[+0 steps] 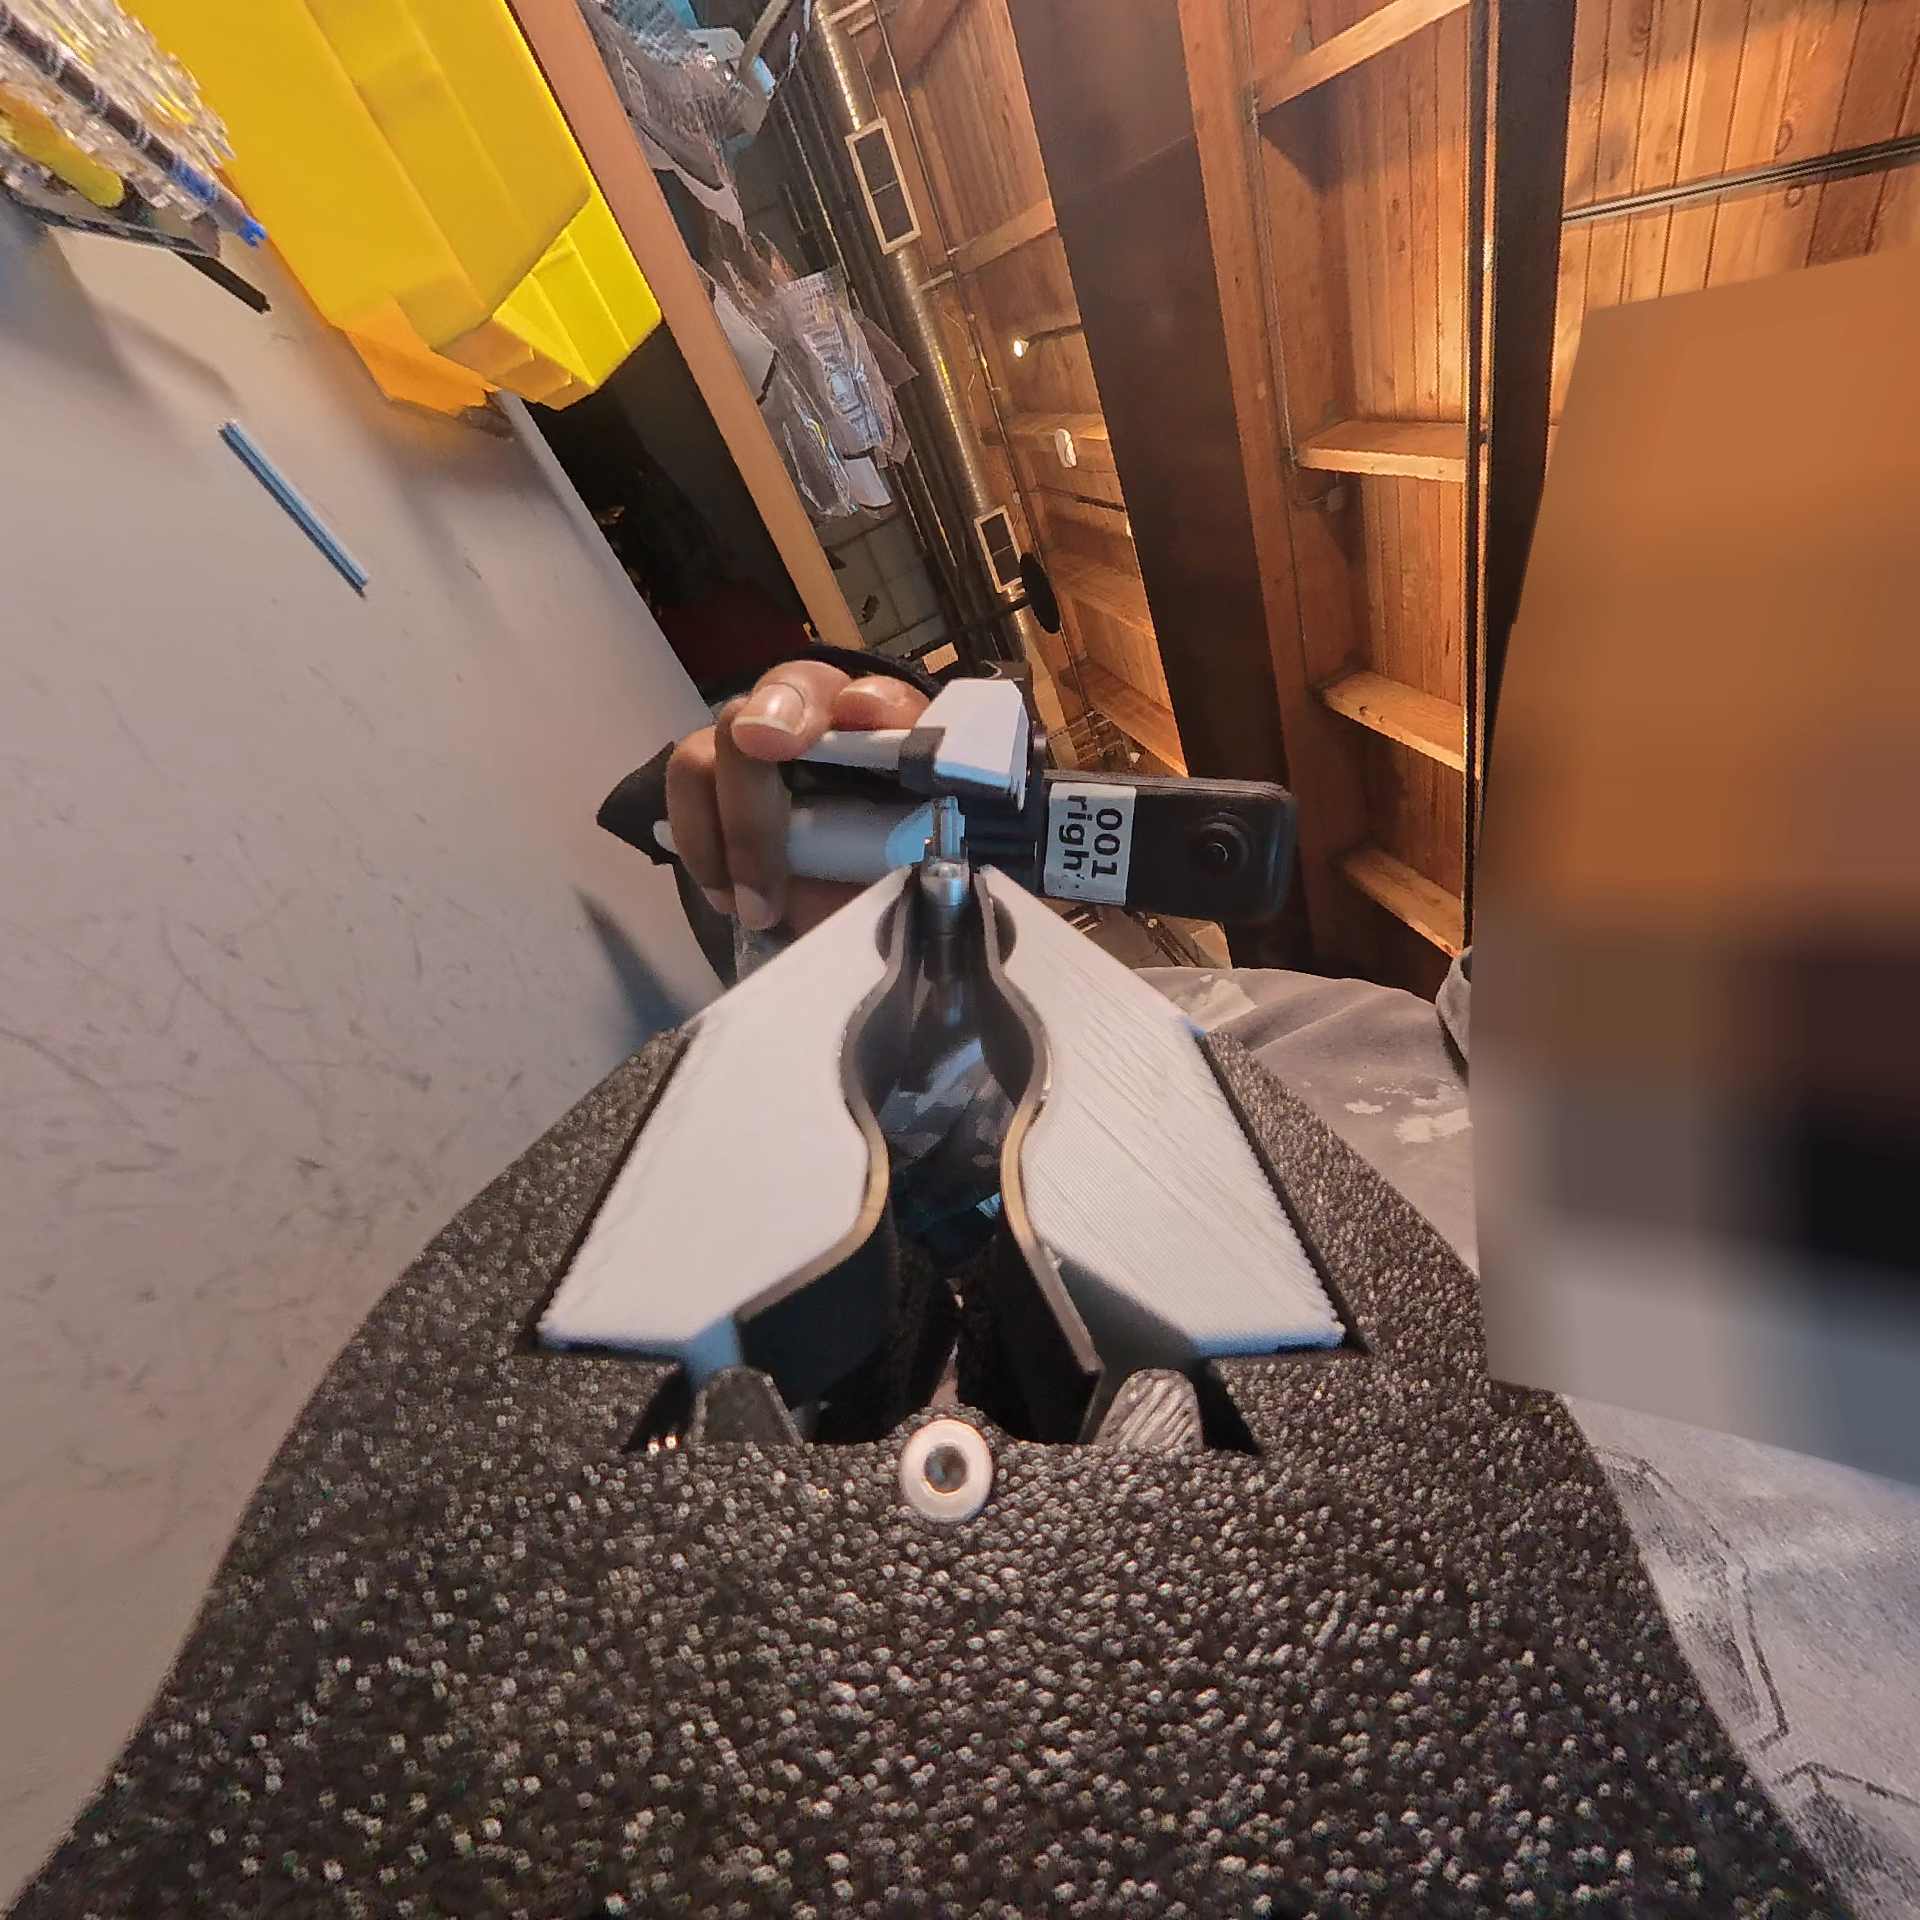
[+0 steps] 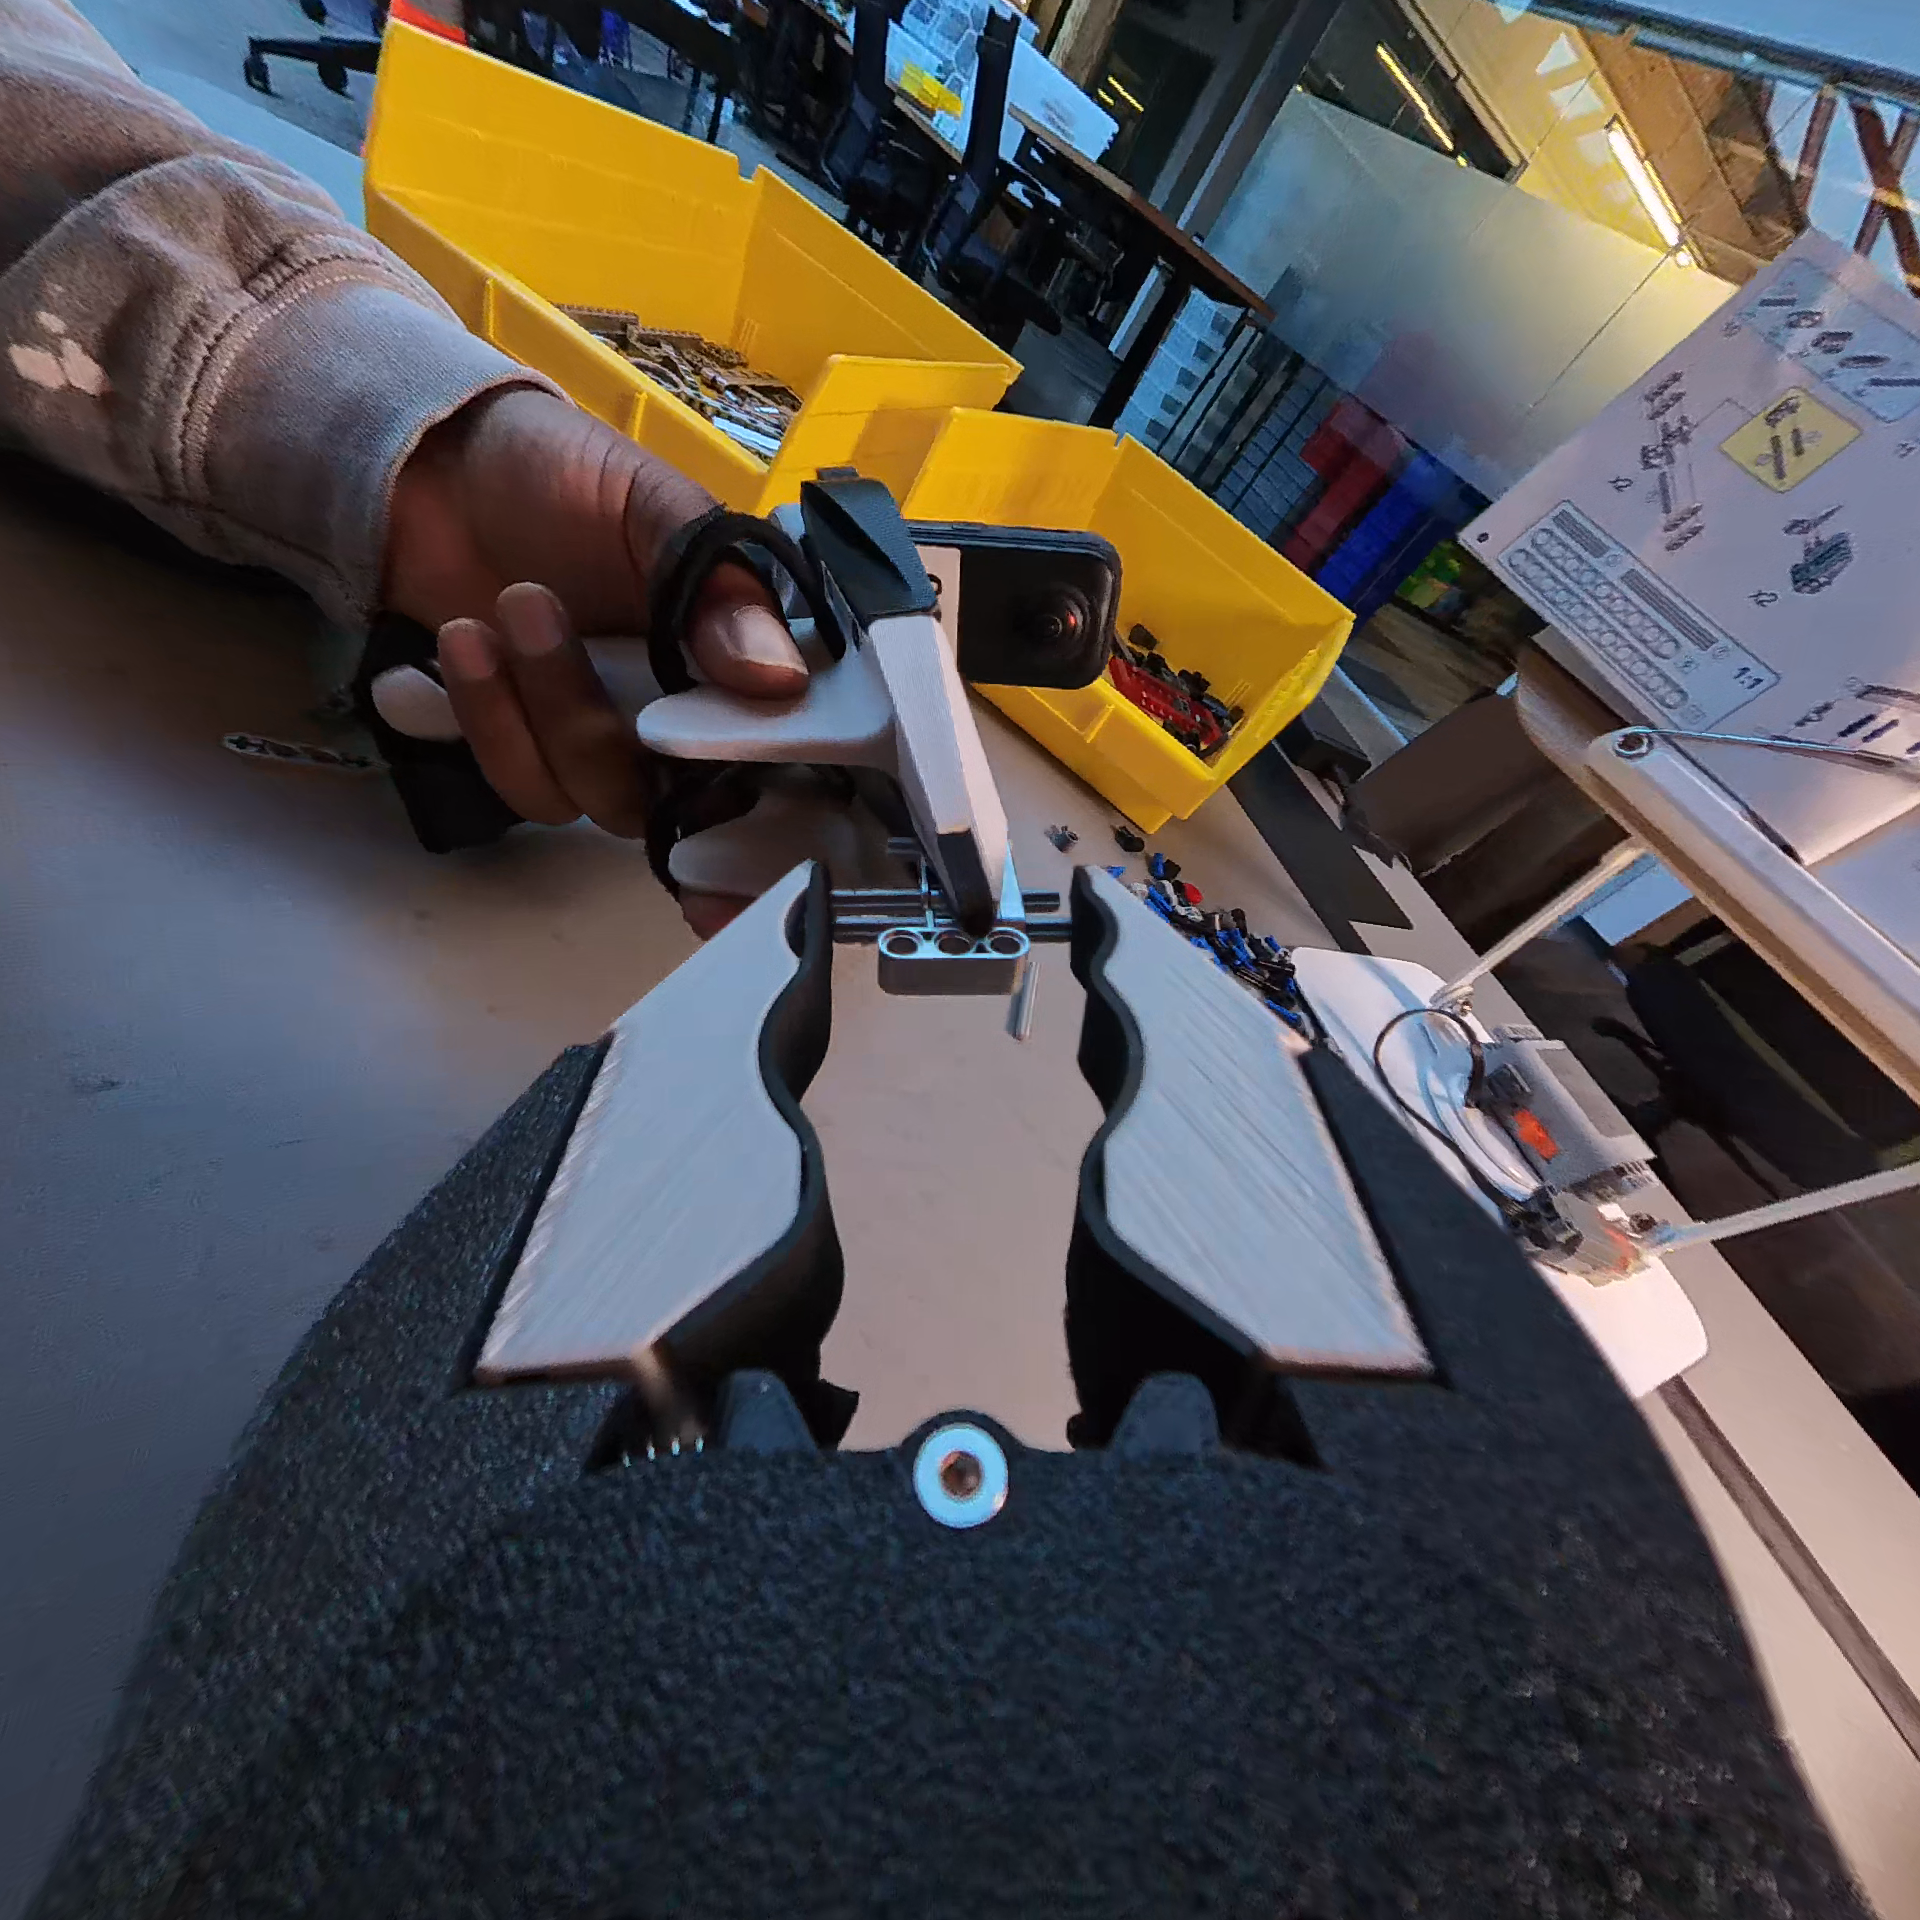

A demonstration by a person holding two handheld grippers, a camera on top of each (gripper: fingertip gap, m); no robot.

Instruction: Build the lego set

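Observation:
My left gripper is shut on a small grey beam assembly. The right wrist view shows that assembly with three round holes, held by the left gripper just above the table. My right gripper is open, one finger on each side of the assembly, not touching it. A short grey pin lies just in front of the assembly. A person's hand holds the left gripper. The right gripper's camera faces the left wrist view.
Two yellow bins with parts stand at the back. Loose blue and black small parts lie to the right. A white plate holds a grey wired box. A printed sheet stands at the right. My left and right fingertips are right by each other.

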